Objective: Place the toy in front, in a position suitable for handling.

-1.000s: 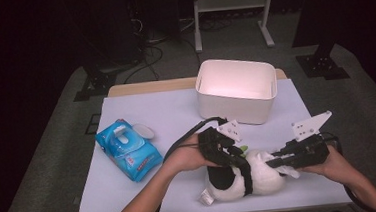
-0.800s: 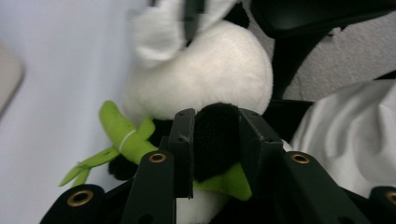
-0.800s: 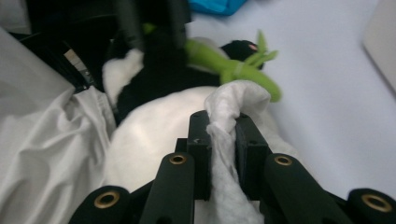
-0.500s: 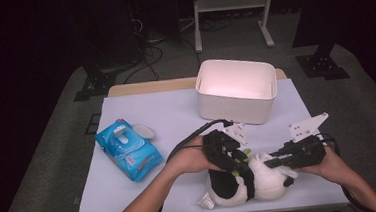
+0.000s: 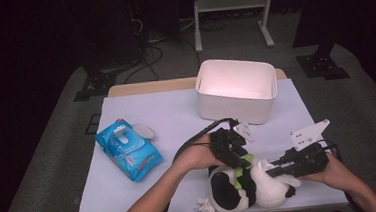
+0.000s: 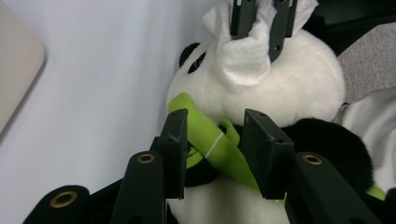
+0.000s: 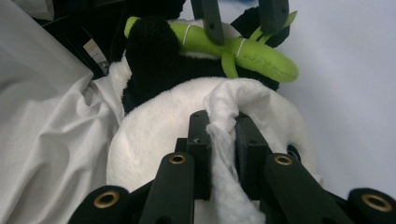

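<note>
A black and white plush panda (image 5: 247, 189) lies near the table's front edge, with a green bamboo stick (image 6: 219, 144) sewn on its chest. My left gripper (image 5: 240, 160) comes down on it from above. Its jaws have just been opening, and in the left gripper view the left gripper (image 6: 215, 130) stands open with the bamboo between its jaws. My right gripper (image 5: 270, 170) reaches in from the right. The right gripper (image 7: 223, 128) is shut on a white wipe (image 7: 229, 100) that rests against the panda's white head (image 7: 159, 126).
A white bin (image 5: 237, 90) stands at the back right of the white table (image 5: 176, 117). A blue pack of wet wipes (image 5: 128, 150) with its lid flipped up lies at the left. White cloth (image 7: 46, 140) hangs past the table's near edge.
My left gripper has shifted a little right and toward the front edge, onto the panda's bamboo. The right gripper has kept the wipe on the panda's head.
</note>
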